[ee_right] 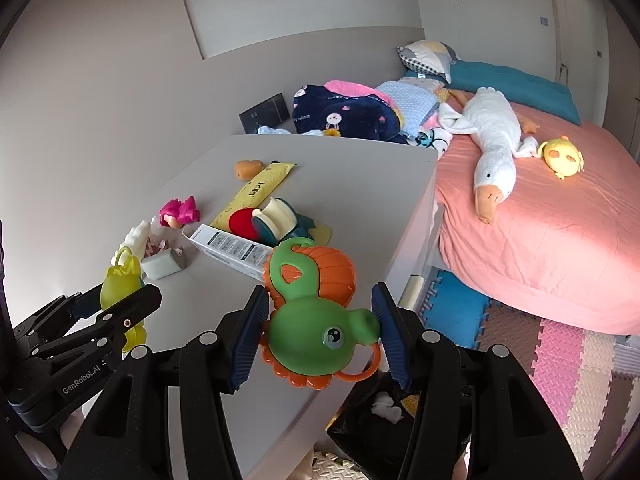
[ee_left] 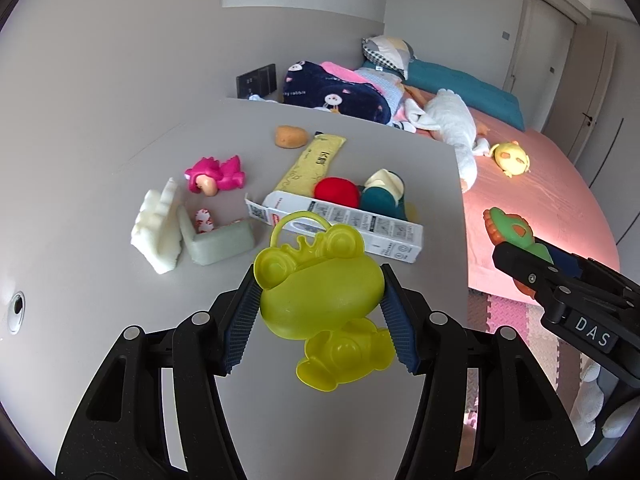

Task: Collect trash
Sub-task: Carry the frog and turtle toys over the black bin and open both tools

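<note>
The left gripper [ee_left: 320, 300] clamps a yellow-green frog toy [ee_left: 320, 292] above the grey table [ee_left: 100, 160], just in front of the white carton [ee_left: 344, 224]. The right gripper [ee_right: 320, 332] grips a green and orange turtle toy [ee_right: 316, 320] over the table's edge, right of that carton.

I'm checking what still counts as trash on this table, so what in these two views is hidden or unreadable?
- Small print on the long white cardboard carton: too small, both views.
- Red ball and teal plush toy: lower parts hidden by the carton, left wrist view.
- Black bag beside the table: contents mostly hidden by the right tongs, right wrist view.
- Red-and-white candy: partly hidden behind the pale green block.
</note>
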Demonstrator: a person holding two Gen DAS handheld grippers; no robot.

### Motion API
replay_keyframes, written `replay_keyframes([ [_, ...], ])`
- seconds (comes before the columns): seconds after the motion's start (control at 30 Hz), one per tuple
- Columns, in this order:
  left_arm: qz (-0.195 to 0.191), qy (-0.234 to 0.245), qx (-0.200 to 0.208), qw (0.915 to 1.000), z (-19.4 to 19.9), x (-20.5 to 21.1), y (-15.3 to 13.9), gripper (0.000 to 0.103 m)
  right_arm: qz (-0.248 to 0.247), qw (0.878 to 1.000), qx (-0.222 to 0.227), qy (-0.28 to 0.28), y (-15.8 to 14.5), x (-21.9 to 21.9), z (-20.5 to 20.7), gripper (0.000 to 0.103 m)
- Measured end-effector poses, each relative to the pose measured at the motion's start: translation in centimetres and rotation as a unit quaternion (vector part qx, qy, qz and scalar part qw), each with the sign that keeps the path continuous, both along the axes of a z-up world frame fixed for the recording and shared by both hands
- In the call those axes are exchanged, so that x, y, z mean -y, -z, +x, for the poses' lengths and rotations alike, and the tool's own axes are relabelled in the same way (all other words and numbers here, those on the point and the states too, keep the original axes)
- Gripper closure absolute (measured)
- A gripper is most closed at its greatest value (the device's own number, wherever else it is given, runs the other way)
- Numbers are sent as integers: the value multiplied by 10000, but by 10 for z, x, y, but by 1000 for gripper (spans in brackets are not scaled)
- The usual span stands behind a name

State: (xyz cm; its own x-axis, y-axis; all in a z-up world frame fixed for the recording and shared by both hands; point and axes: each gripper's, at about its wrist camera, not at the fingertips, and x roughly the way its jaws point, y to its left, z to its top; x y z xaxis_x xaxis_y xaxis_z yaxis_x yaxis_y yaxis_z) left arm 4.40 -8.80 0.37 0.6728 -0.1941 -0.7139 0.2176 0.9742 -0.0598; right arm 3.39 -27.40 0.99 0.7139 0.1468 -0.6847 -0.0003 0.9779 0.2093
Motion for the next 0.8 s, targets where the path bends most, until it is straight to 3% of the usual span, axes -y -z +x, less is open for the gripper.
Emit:
replay_keyframes([
  [0.8, 201, 1275, -148, 9915, -34, 134, 4, 46, 66, 9951, 134, 981, -11, 115, -56, 48],
])
